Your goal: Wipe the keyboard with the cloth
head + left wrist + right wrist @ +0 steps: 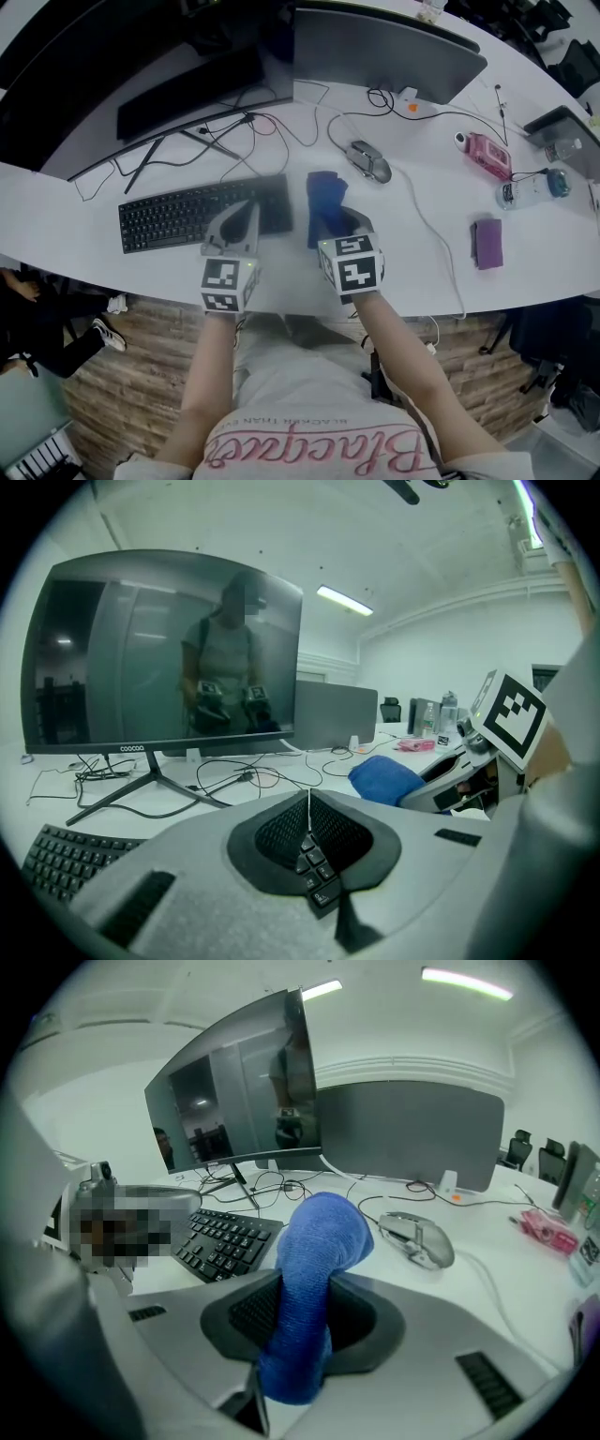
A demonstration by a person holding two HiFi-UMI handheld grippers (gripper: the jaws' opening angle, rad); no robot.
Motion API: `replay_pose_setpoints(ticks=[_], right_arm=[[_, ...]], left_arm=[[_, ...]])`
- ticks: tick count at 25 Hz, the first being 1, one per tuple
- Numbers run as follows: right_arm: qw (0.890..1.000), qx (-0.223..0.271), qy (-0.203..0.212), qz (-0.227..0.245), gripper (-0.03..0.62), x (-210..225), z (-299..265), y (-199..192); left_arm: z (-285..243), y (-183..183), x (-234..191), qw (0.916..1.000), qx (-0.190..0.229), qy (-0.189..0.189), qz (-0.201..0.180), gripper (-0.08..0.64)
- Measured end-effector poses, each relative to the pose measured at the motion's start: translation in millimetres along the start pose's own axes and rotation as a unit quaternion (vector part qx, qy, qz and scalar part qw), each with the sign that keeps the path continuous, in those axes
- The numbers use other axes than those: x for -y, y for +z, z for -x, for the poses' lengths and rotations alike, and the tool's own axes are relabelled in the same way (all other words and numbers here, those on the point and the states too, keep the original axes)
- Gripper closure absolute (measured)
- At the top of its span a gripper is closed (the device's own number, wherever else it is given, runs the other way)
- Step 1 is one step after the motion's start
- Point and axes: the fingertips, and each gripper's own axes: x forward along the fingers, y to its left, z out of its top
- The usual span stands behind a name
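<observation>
A black keyboard [187,214] lies on the white desk [412,272], left of centre. My left gripper [246,217] hovers over the keyboard's right end with its jaws shut and nothing between them; keys [315,878] show just below its tips. My right gripper [330,223] sits just right of the keyboard, shut on a folded blue cloth [324,202]. In the right gripper view the cloth [309,1279] stands up from between the jaws and the keyboard [225,1238] lies to its left. The left gripper view shows the cloth [386,778] at its right.
A curved monitor [122,84] and a grey second screen [380,52] stand behind the keyboard, with tangled cables [244,131] between. A grey mouse [369,161] lies right of the cloth. Further right are a pink item [489,155], a bottle [531,190] and a purple cloth [487,243].
</observation>
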Motion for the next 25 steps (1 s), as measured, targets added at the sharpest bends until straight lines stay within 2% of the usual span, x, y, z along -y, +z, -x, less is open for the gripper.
replay_pose_setpoints(ticks=[6,12,17,25], right_arm=[[1.0,0.026,-0.01,0.006,0.485,7.5,29.1,9.3],[0.997,0.076,0.005,0.012,0.485,-6.3,55.5,31.4],[0.993,0.12,0.016,0.013,0.485,-36.0,70.2,53.9],[0.985,0.161,0.041,0.034,0.485,-111.2,74.9,86.3]], left_arm=[[16.8,8.2,1.0,0.9999,0.007,0.005,-0.006,0.554],[40.3,18.8,-8.3,0.9995,0.026,0.015,-0.011,0.554],[65.8,29.6,-23.0,0.9985,0.047,0.022,-0.015,0.554],[109.0,42.1,-54.0,0.9969,0.071,0.018,-0.029,0.554]])
